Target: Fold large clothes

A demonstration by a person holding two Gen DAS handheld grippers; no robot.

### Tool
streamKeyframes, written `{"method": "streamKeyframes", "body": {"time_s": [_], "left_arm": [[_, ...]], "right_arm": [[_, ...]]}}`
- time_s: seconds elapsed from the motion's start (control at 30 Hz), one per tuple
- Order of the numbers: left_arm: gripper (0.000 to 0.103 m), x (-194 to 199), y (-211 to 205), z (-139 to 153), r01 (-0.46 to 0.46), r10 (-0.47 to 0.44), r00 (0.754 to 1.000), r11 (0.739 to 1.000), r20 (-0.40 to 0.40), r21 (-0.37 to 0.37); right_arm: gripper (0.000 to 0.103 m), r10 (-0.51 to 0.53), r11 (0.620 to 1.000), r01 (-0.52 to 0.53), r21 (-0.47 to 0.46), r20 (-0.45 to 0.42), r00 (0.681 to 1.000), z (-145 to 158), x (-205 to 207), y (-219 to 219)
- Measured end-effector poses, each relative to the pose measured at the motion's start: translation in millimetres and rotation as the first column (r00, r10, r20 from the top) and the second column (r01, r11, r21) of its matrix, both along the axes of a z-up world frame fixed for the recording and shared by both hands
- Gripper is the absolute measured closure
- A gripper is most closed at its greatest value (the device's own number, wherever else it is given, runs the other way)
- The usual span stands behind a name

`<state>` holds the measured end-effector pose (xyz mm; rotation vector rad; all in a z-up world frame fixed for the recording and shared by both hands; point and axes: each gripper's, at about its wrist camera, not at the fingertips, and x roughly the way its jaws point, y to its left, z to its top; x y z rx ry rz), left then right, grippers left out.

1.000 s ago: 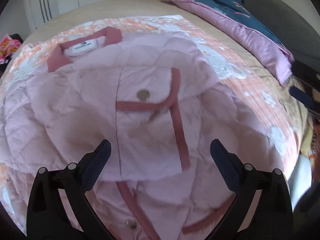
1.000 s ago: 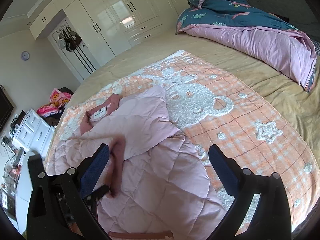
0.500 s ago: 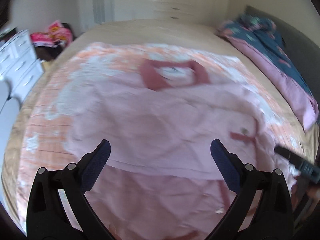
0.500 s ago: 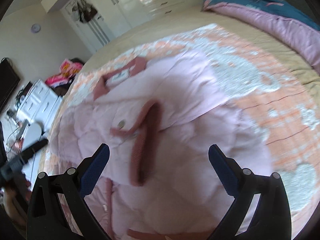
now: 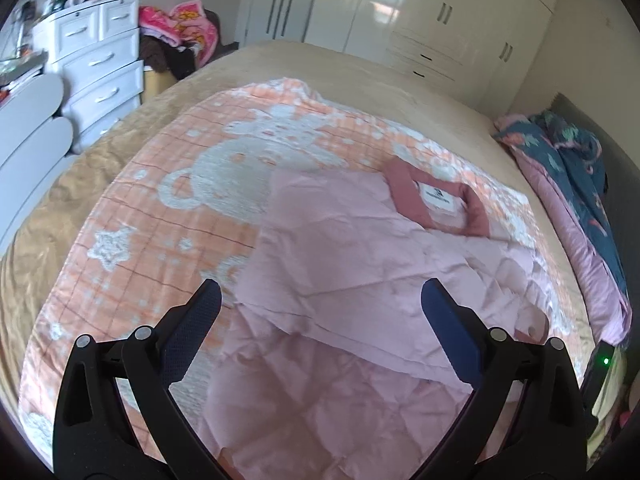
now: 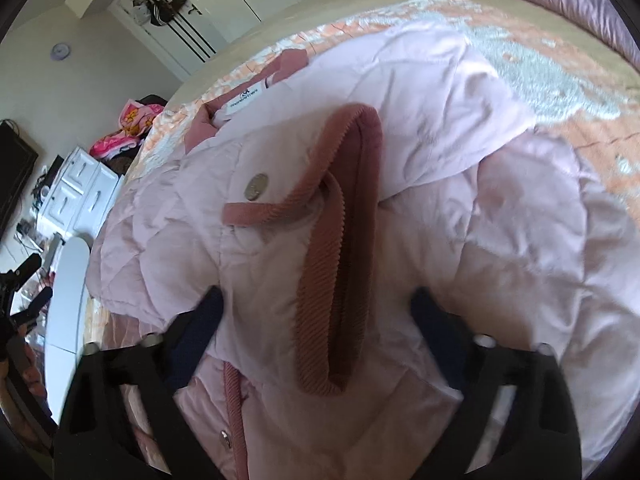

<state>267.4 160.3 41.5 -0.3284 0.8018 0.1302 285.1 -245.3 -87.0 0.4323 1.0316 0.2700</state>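
A pale pink quilted jacket (image 5: 360,280) with a dark pink collar (image 5: 436,204) lies on an orange and white bear blanket (image 5: 168,216) on the bed. Its sleeves are folded over the body. In the right wrist view the jacket (image 6: 460,152) fills the frame, with a ribbed dark pink cuff (image 6: 340,240) and a metal snap (image 6: 256,192) on top. My left gripper (image 5: 320,316) is open and empty above the jacket's left edge. My right gripper (image 6: 316,312) is open, low over the folded sleeve, with the cuff between its jaws.
A white chest of drawers (image 5: 96,68) stands left of the bed. White wardrobes (image 5: 440,20) line the far wall. A purple and teal duvet (image 5: 576,200) lies heaped at the bed's right side. Tan bedsheet (image 5: 360,76) surrounds the blanket.
My left gripper has swung left from the jacket's middle to its left edge. My right gripper has dropped close over the folded sleeve and cuff. Both stay open.
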Motion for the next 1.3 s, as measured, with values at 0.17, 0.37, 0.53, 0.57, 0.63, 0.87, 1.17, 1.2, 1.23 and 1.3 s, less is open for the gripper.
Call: {"method": "streamKeyframes", "body": {"time_s": [0.17, 0.37, 0.53, 0.57, 0.63, 0.87, 1.17, 1.2, 1.23, 1.3], "left_arm": [[0.009, 2, 12, -3, -0.029, 0.029, 1.000, 0.999, 0.000, -0.035], [0.009, 15, 11, -3, -0.023, 0.023, 1.000, 0.999, -0.005, -0.045], [0.009, 31, -1, -5, -0.008, 0.007, 1.000, 0.998, -0.008, -0.061], [0.009, 34, -4, -6, -0.004, 0.003, 1.000, 0.998, -0.012, -0.068], [0.009, 38, -12, -10, 0.018, -0.019, 1.000, 0.996, -0.012, -0.092], [0.009, 56, -36, -19, 0.062, -0.065, 0.997, 0.995, -0.043, -0.075], [0.009, 75, -60, -33, 0.129, -0.133, 0.989, 0.990, -0.071, -0.050], [0.009, 77, -62, -35, 0.135, -0.139, 0.987, 0.990, -0.076, -0.049], [0.009, 78, -65, -38, 0.141, -0.145, 0.986, 0.989, -0.082, -0.052], [0.009, 81, -66, -44, 0.141, -0.147, 0.984, 0.988, -0.096, -0.064]], "right_arm": [[0.088, 0.096, 0.995, -0.095, -0.014, 0.115, 0.989, 25, -3, 12], [0.090, 0.214, 0.975, -0.167, -0.147, 0.416, 0.884, 126, 1, 19], [0.090, 0.273, 0.949, -0.156, -0.274, 0.467, 0.841, 148, 26, 15], [0.090, 0.269, 0.948, -0.151, -0.282, 0.448, 0.853, 141, 33, 12], [0.090, 0.257, 0.947, -0.144, -0.287, 0.409, 0.875, 125, 42, 8], [0.090, 0.180, 0.965, -0.104, -0.242, 0.316, 0.932, 76, 48, -8], [0.085, 0.155, 0.964, -0.087, -0.252, 0.265, 0.952, 62, 52, -5], [0.083, 0.153, 0.963, -0.084, -0.256, 0.263, 0.953, 63, 52, -5], [0.081, 0.150, 0.963, -0.081, -0.257, 0.262, 0.953, 64, 52, -6], [0.075, 0.140, 0.965, -0.073, -0.253, 0.257, 0.956, 64, 53, -7]]}}
